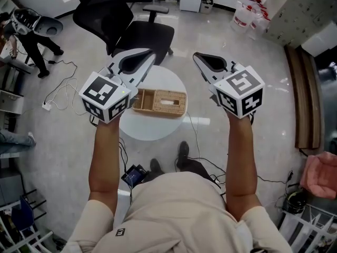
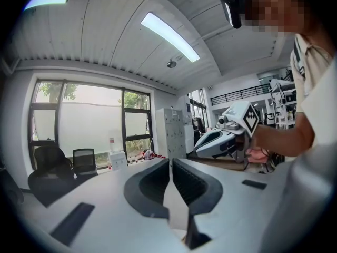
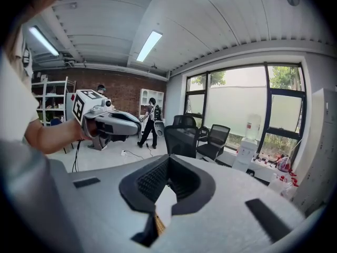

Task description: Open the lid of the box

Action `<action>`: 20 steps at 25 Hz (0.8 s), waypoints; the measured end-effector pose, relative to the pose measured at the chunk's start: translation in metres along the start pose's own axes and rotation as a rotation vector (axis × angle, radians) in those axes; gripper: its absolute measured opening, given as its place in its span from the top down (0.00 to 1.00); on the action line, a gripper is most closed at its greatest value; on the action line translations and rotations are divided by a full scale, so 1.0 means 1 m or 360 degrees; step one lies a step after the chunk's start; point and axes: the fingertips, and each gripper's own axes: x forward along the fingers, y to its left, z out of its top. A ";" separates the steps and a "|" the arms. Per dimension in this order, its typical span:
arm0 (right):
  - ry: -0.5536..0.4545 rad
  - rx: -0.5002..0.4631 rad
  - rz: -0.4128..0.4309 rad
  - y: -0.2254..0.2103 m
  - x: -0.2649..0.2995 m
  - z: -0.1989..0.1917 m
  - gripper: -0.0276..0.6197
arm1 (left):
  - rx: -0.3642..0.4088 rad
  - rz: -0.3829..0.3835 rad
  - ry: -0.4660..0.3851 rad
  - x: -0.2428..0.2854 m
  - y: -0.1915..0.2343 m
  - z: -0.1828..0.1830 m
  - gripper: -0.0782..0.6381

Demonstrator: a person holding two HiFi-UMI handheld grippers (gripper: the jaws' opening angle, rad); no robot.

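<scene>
While both tools hang above it, the head view shows the wicker box (image 1: pixel 158 112) near the middle of the round white worktop (image 1: pixel 152 132). It lies between and below the left tool (image 1: pixel 147 58) and the right tool (image 1: pixel 200 58), and neither touches it. Its lid (image 1: pixel 167 101) looks to be on, with a slot in the top. The worktop is small, and a light basket like this probably slides under a sideways nudge. It could then go over the edge toward the office chair (image 1: pixel 131 30) or onto the floor (image 1: pixel 274 141).

In the left gripper view the left tool (image 2: pixel 170 165) has its jaws pressed together with nothing between them, and the box is out of sight below. Brought down like that, it could only prod the lid, not take hold of it.

In the right gripper view the right tool (image 3: pixel 168 162) is likewise pressed together and empty, and only a sliver of the wicker box (image 3: pixel 157 224) shows under it. If one tool lifts the lid while the other fails to steady the base, the whole box may rise with it, then drop or tip.
</scene>
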 end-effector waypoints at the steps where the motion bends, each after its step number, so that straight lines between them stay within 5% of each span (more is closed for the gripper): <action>1: 0.0008 0.0009 0.0004 -0.002 0.003 -0.004 0.97 | -0.0011 -0.0002 0.0011 0.003 0.002 -0.005 0.86; 20: 0.0186 0.0209 0.0075 -0.032 0.057 -0.107 0.97 | -0.0210 -0.0069 0.0240 0.059 0.015 -0.120 0.86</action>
